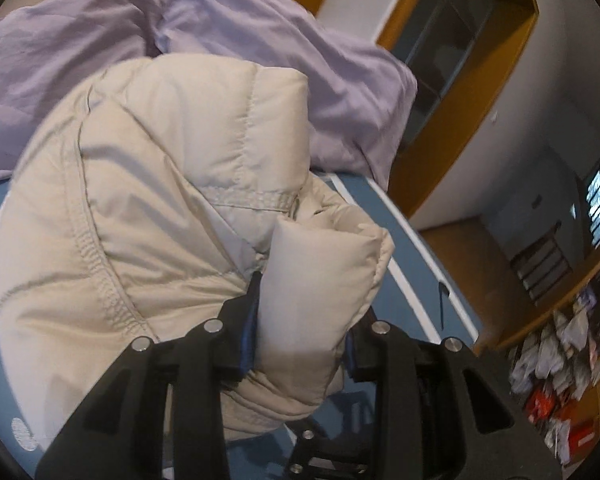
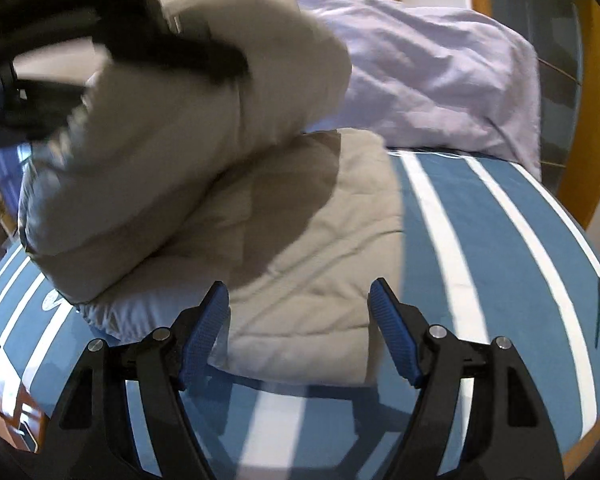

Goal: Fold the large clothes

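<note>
Jacket first: it is a puffy cream one, stitched in fat rows, and it lies on the bed with one part lifted and bending over the rest. It looks light and very soft, so it will squash when you pinch it and puff back up when you let go. The cloth looks smooth, so it may slip; take hold at a thick seam or a rolled edge, not the flat middle.

Your left tongs are clamped on a fat roll of the jacket, with the blue pads pressing both sides. Your right tongs stand wide apart with nothing between them, hanging just over the flat part of the jacket.

Under the jacket the bed cover is blue with white stripes and looks flat and smooth. Behind it sit soft, wrinkly purple pillows. A wooden frame stands past the bed
</note>
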Tool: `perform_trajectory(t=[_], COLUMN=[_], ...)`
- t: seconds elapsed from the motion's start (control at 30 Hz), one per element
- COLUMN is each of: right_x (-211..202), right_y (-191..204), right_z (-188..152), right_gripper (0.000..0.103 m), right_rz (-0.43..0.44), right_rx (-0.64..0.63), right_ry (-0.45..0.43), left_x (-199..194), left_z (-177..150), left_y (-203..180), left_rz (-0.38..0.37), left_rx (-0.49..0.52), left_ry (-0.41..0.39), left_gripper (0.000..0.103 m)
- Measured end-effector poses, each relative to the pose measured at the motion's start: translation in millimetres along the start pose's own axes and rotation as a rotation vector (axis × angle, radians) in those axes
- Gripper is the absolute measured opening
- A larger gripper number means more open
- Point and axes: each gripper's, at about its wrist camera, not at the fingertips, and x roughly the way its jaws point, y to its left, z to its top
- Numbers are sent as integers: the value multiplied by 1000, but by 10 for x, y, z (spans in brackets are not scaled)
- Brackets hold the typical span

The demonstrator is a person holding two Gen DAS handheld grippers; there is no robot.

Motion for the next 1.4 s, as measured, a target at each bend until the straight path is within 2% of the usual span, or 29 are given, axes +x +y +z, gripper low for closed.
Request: perform_trajectory(t=[0.13, 0.27, 0.37, 0.43, 0.5, 0.7, 0.83, 1.0, 1.1, 1.3, 1.4], right_x=[-43, -79, -155, -203, -257, -377, -447, -495, -508, -515, -525], right_y=[-175, -360, -454, -486, -513, -541, -507, -441, -396, -359, -360], right_z=[-28, -66, -87, -95, -87, -55, 11, 95, 142, 224, 263], right_gripper=[75, 75, 75, 75, 75, 75, 75, 75, 75, 75, 75], right_rz=[-31, -61, -82, -92, -104, -121, -122, -120, -124, -125, -128], right_rx=[39, 82, 104, 113, 121, 133, 131, 122, 110, 106, 108], right_ry=[-4, 1, -5, -11, -17, -34, -52, -63, -67, -75, -82], left_x=[211, 259, 224, 161, 96, -243, -556, -814, -880, -825, -784], left_z=[-100, -158, -169, -193, -215, -224, -206, -128, -82, -4, -6], left_y=[-112, -166, -211, -256, -328, -389, -296, -16, 237, 701, 865], left_rz=[13, 33, 34, 28, 28, 21, 58, 166, 273, 449, 490], left_rx=[26, 45, 46, 53, 64, 78, 81, 65, 53, 25, 7], left_ry=[42, 53, 46, 36, 24, -5, -54, -99, -114, -126, -120], left_gripper=[33, 37, 50, 66, 73, 79, 82, 82, 82, 82, 83])
